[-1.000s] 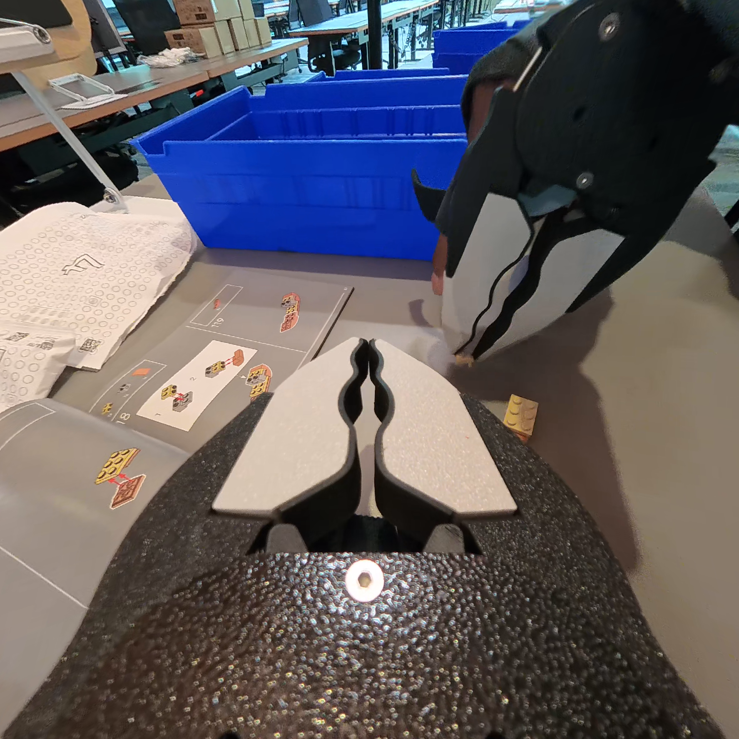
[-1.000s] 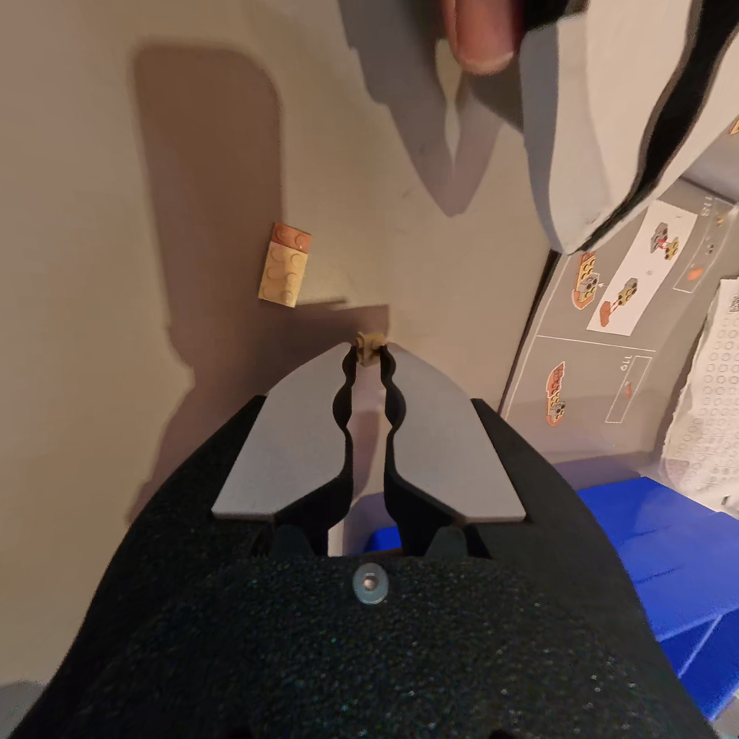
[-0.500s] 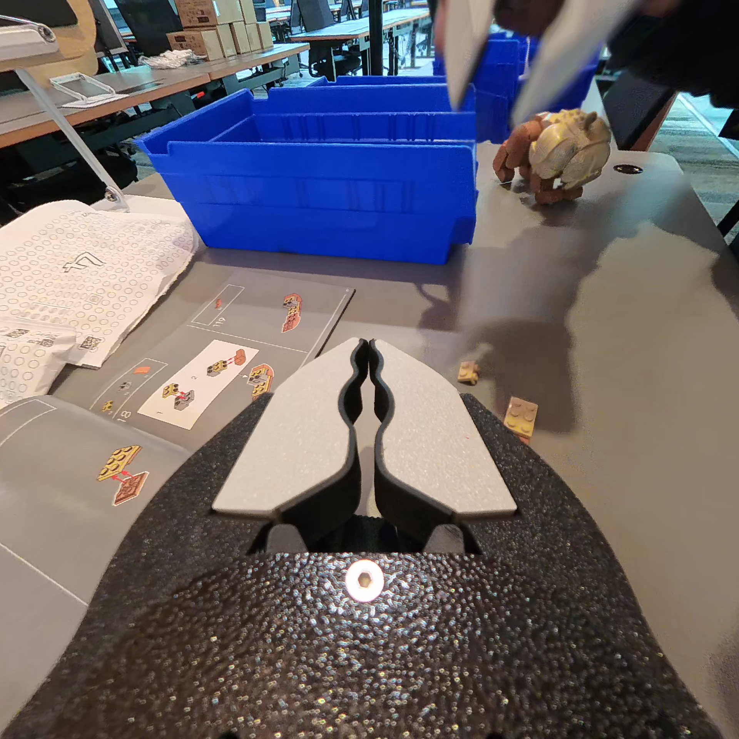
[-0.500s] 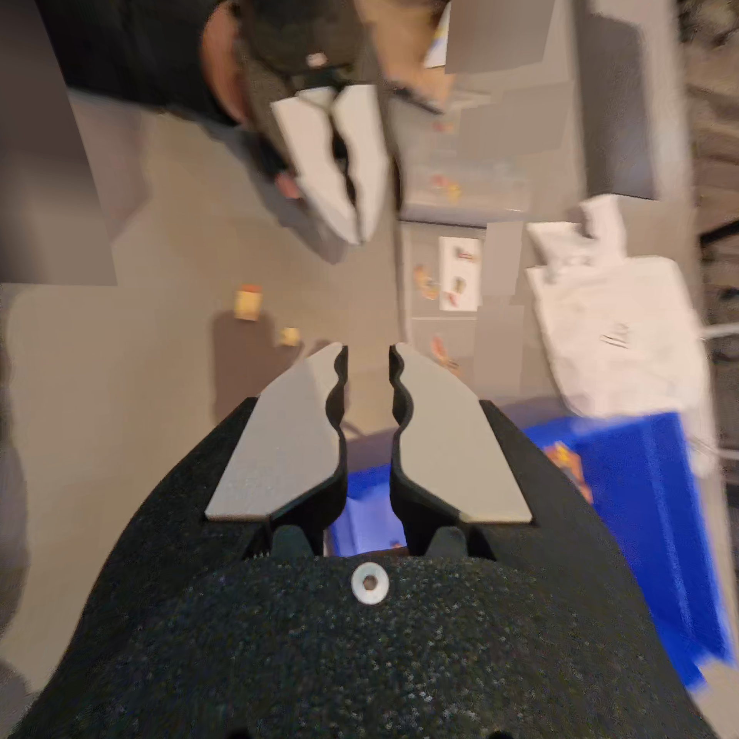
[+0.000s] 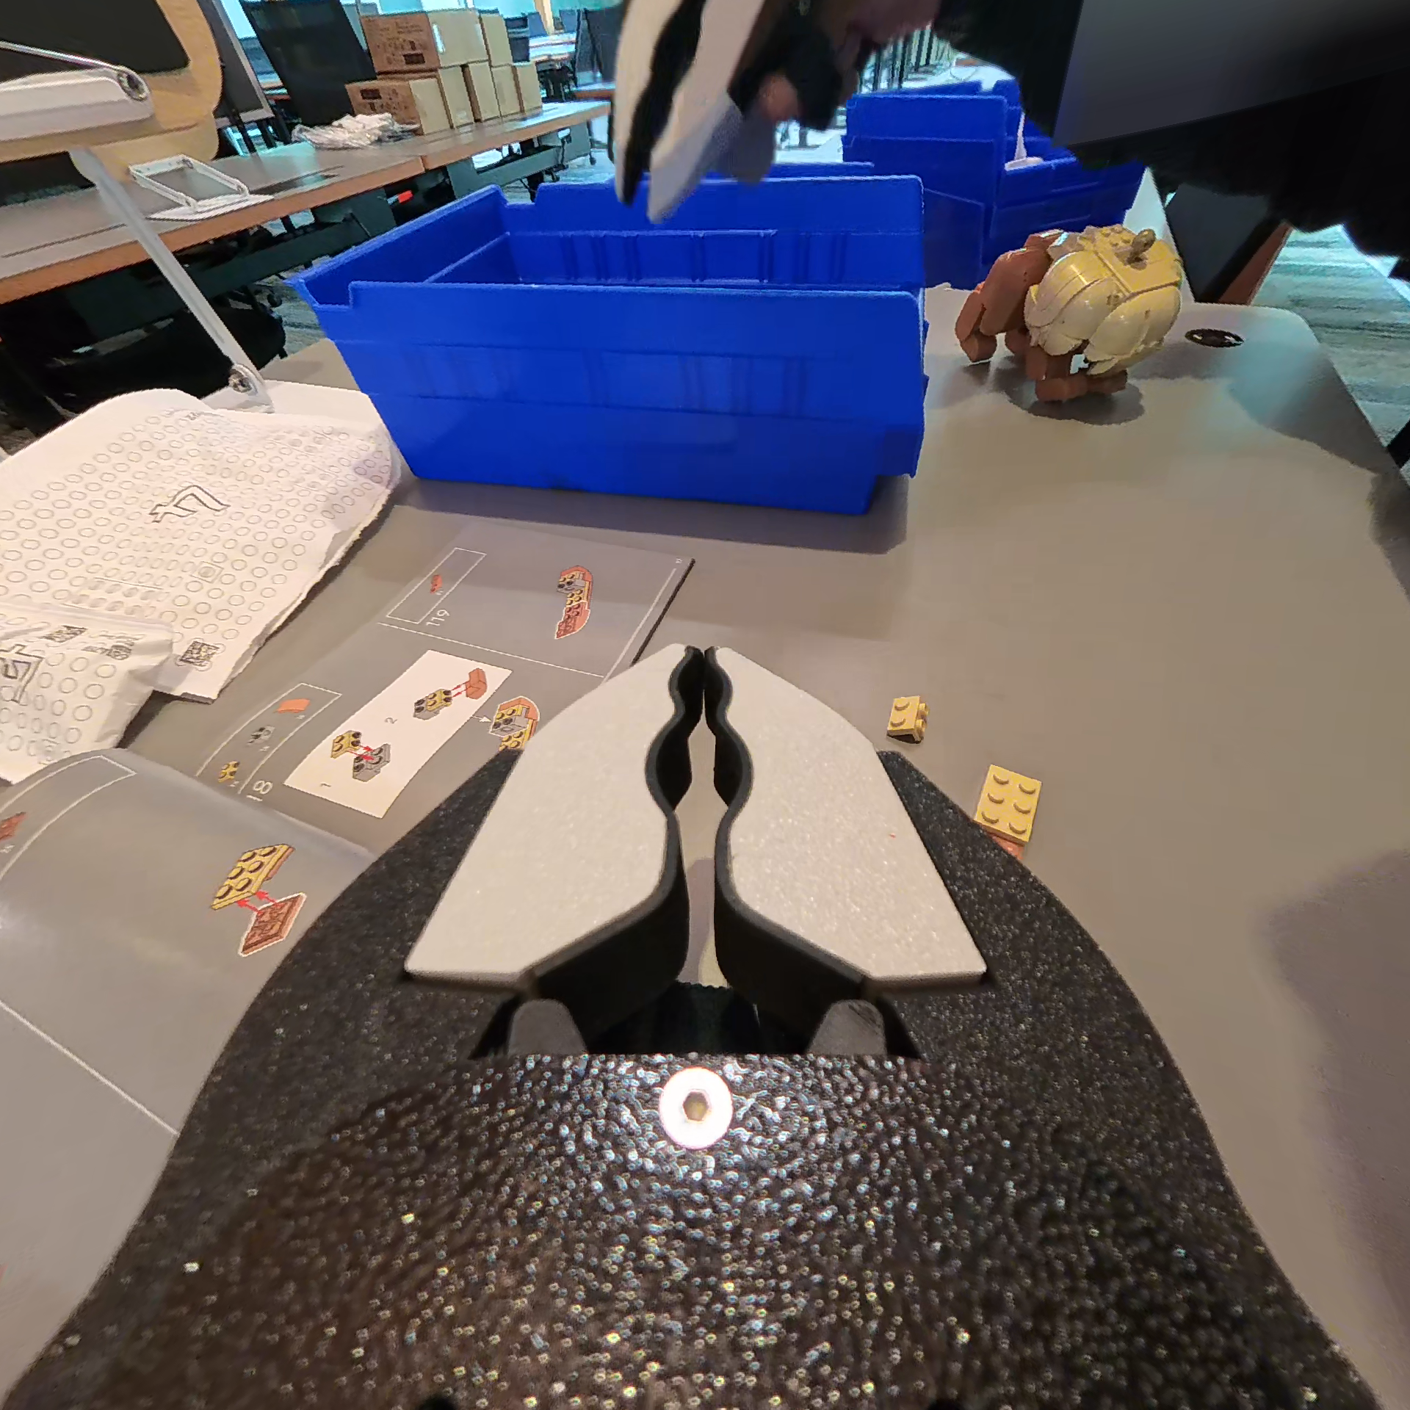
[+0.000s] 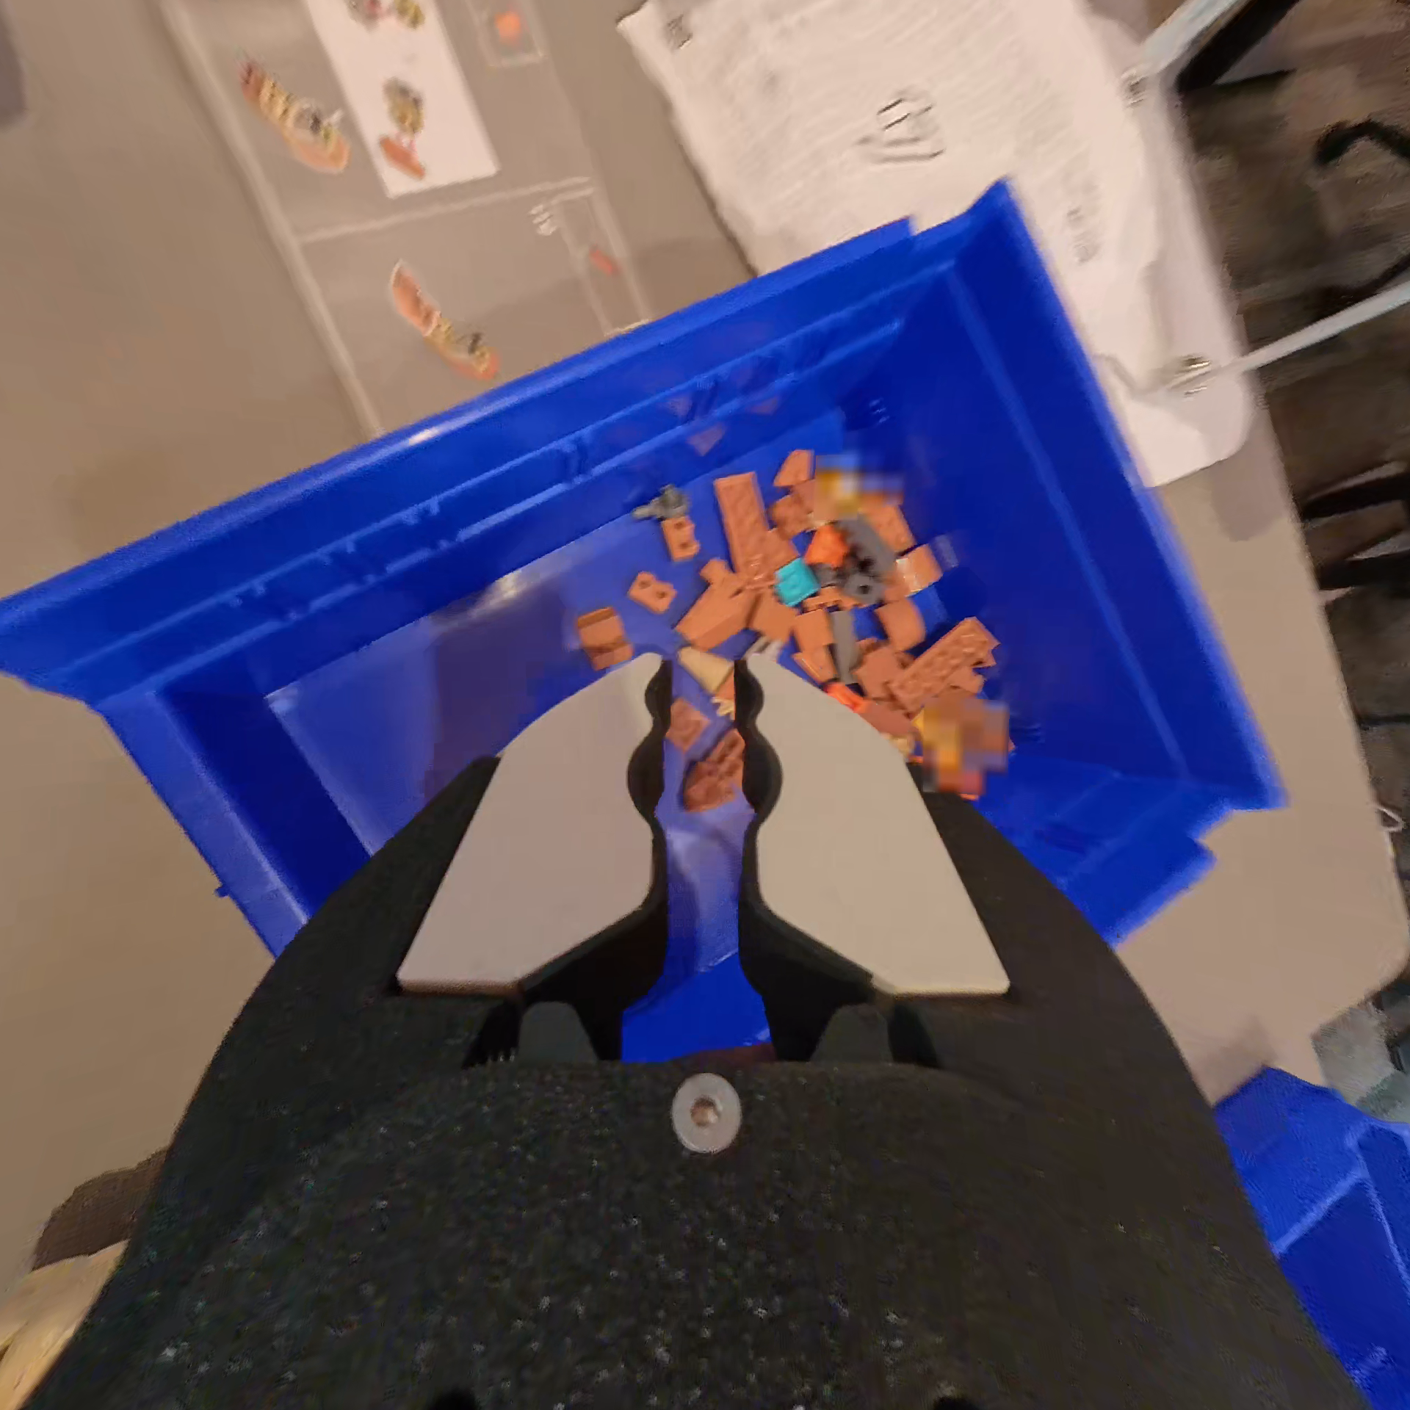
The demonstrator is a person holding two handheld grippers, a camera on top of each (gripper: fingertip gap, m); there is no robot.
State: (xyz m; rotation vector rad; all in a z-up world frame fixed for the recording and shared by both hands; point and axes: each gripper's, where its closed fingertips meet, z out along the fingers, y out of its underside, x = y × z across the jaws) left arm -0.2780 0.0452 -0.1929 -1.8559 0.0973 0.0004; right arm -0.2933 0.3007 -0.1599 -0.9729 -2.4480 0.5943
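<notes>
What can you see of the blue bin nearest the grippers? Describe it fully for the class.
The blue bin is an open, rectangular tub of glossy plastic with ribbed inner walls and a thick rim. It stands upright on the grey table, beyond an instruction sheet, with more blue bins behind it. Inside, at one end, lies a loose heap of small bricks, mostly reddish brown. The right gripper hangs above it, jaws slightly apart.

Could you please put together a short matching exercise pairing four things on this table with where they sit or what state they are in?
Things:
1. left tool
2. right tool
3. brick animal model
4. small tan brick

Descriptions:
A. standing on the table right of the blue bin
B. lying on the grey table beside the shut tool
C. tips together, nothing between
D. tips apart, above the bin of brown bricks

Pairs: 1-C, 2-D, 3-A, 4-B
</notes>
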